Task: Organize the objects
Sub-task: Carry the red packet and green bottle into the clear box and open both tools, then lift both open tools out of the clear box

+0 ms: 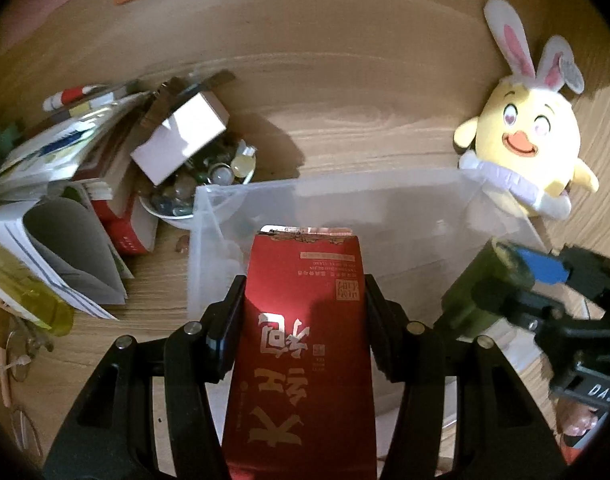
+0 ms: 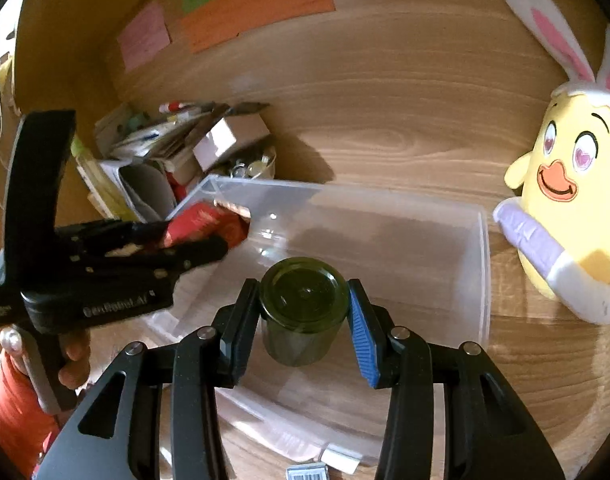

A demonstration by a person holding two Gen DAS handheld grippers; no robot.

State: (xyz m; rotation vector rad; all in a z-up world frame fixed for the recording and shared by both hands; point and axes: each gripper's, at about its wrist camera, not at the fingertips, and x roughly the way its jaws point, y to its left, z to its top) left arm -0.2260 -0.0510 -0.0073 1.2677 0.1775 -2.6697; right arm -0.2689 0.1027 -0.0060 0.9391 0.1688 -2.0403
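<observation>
1. My left gripper [image 2: 209, 236] is black, with silver screws and white lettering on its body.
2. My right gripper [image 2: 303, 300] has black arms, silver rivets and a ribbed blue pad [image 2: 363, 332].
3. My sleeve [image 2: 9, 412] is orange-red.

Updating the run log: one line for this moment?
left gripper: shut on red packet | right gripper: shut on green jar | both over clear bin

Red pouch [image 1: 301, 344], green jar [image 2: 301, 304] over clear bin [image 2: 481, 264]
</observation>
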